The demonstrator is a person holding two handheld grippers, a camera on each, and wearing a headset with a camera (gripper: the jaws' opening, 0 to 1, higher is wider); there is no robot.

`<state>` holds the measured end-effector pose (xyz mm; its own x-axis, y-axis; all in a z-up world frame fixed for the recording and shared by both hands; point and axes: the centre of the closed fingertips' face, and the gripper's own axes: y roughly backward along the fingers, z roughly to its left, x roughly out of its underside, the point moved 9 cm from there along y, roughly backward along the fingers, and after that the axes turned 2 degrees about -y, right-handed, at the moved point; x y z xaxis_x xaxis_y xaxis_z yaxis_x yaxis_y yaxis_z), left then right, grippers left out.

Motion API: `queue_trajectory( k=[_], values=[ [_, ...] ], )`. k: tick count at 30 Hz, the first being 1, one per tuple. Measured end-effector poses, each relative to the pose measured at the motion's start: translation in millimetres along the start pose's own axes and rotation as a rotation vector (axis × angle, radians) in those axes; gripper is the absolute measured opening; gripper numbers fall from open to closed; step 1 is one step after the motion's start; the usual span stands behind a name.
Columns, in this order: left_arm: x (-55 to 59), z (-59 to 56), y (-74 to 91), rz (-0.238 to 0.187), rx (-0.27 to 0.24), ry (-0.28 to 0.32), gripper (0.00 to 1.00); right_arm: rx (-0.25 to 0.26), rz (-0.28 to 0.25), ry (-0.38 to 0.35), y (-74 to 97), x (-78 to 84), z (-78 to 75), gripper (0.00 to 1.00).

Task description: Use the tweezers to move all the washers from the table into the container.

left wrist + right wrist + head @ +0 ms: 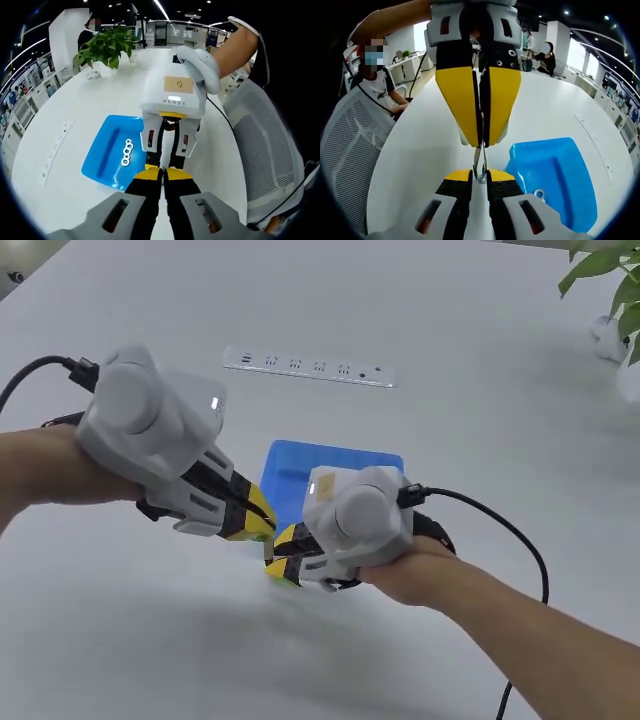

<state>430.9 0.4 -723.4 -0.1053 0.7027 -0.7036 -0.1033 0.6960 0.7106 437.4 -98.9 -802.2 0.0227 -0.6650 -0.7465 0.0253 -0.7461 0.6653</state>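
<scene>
clamping on the tweezers [480, 159]: left gripper [162, 174], yellow jaw tips pressed together with only a sliver between them, the thin metal legs running out from that sliver. right gripper [480, 178] faces it nose to nose, its jaws drawn in tight on the other end of the same tweezers, so the tool is pinched from both sides. whether anything sits between the tweezer points: cannot tell.

head view: the two grippers meet tip to tip over the white table [480, 420], just beside the near edge of the container [335, 462], a shallow blue tray. washers [126, 152]: a short row lies inside the container, each touching the next, beside a long groove in its floor. right gripper view: one of the washers lies on the blue close to the tray's rim.

left hand [50, 465] and right hand [410, 575] wrap the grey housings; a black cable [500, 530] trails from the right one.

further out: white power strip [310, 368] flat on the table beyond the container, apart from it. green plant [608, 275] at the far right of the table. grey mesh chair [270, 145] just off the table's edge. people [550, 62] sit at desks in the background.
</scene>
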Motion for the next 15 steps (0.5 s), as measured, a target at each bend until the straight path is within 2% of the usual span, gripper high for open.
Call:
queue_trajectory(
  k=[15],
  values=[
    [2.3,0.5,0.4,0.005,0.010,0.008,0.05,-0.001,0.007,-0.013,0.1,-1.0,-1.8,0.10]
  ],
)
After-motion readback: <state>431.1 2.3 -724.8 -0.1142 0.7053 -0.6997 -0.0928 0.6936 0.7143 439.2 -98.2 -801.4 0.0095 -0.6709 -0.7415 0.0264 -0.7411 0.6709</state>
